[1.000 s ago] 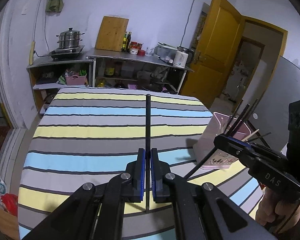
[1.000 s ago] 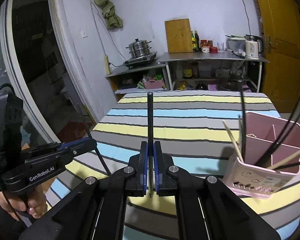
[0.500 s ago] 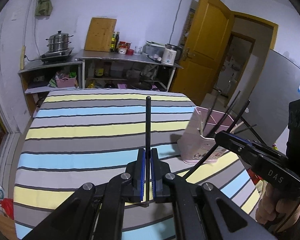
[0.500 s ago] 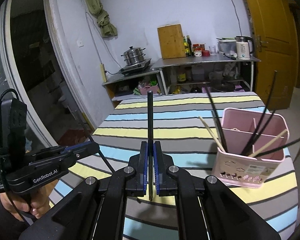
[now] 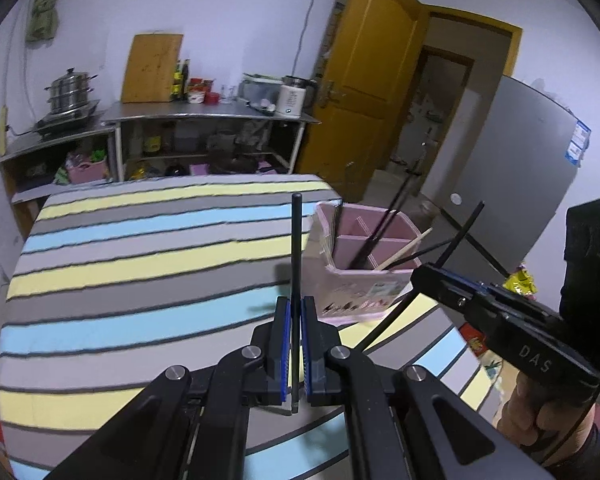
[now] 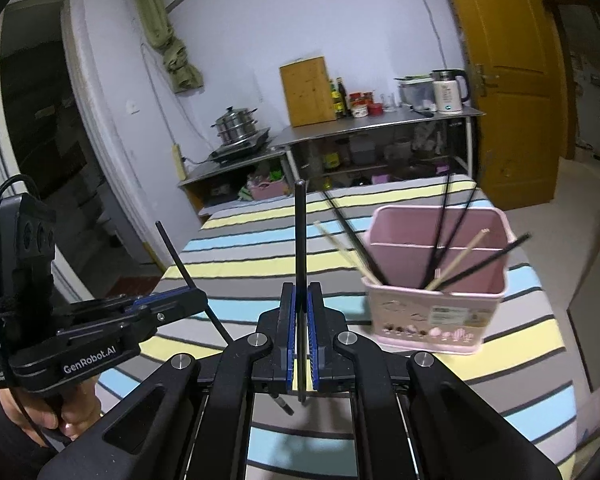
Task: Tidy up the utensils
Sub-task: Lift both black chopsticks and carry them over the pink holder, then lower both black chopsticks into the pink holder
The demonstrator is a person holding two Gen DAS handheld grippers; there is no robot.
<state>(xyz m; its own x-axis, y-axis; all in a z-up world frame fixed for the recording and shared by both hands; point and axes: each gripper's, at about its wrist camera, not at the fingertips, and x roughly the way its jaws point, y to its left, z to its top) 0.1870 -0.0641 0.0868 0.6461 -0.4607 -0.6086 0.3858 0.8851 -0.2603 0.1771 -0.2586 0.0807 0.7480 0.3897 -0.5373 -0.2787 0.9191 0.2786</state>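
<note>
Your left gripper [image 5: 294, 320] clamps one thin black chopstick [image 5: 296, 248] upright; your right gripper [image 6: 301, 320] clamps a second black chopstick [image 6: 300, 236] likewise. Both hang above the striped tablecloth [image 5: 140, 264]. The pink plastic divided utensil holder [image 6: 432, 312], holding black and wooden chopsticks, stands near the table's right edge.

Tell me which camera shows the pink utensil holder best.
The right wrist view. The pink utensil holder sits whole and unobstructed there, with its divider, the chopsticks inside and its decorated front visible. In the left wrist view the holder is blurrier, and the right hand-held gripper with its chopstick crosses its lower right corner.
</note>
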